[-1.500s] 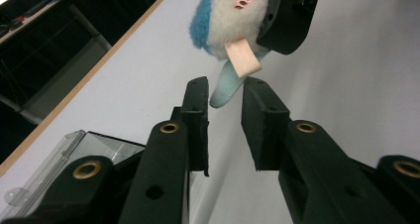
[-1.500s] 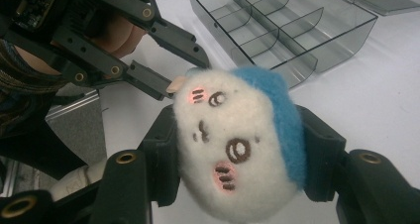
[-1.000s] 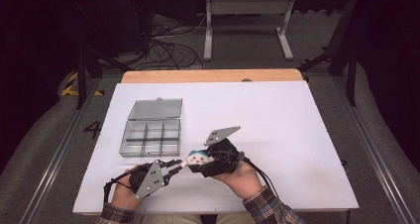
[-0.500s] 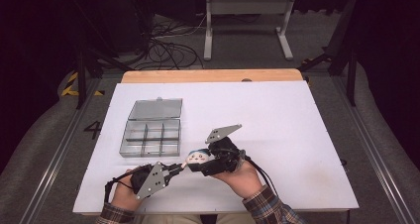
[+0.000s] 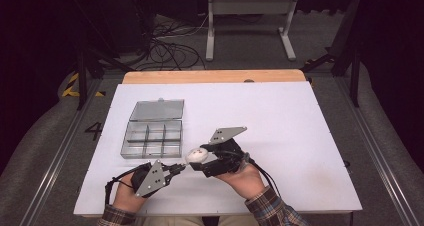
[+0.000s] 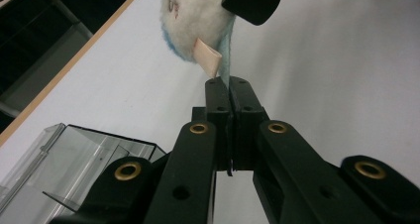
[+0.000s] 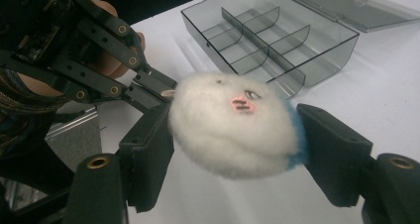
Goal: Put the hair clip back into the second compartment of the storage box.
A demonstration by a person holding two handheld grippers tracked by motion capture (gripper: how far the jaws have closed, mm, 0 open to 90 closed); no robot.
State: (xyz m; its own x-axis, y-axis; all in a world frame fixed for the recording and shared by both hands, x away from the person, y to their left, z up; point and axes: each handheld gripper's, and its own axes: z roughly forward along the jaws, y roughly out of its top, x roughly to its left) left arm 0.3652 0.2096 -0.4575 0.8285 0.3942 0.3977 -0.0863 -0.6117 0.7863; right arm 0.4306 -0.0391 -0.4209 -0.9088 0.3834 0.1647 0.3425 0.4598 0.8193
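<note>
Right gripper view shows the fluffy white toy [image 7: 233, 130] squeezed between your right gripper [image 7: 237, 144]'s two black fingers, its pink-marked face turned up and a blue edge at one side. It hangs clear of the table [image 5: 280, 116], near the front edge, just in front of the open grey box [image 5: 152, 138] with its empty compartments.

Your left gripper [image 6: 229, 85] has its fingers clenched on a thin pale-blue strip [image 6: 225, 68] that comes off the toy beside a small tan tag [image 6: 208, 60]; the fingers look pressed flat together on it.

You seem to be mid-handover or pulling something off the toy, both grippers holding at once. The next move calls for one side to stay firm while the other eases: keep the right grip steady and draw the left away gently, since the strip looks thin and could slip out.
</note>
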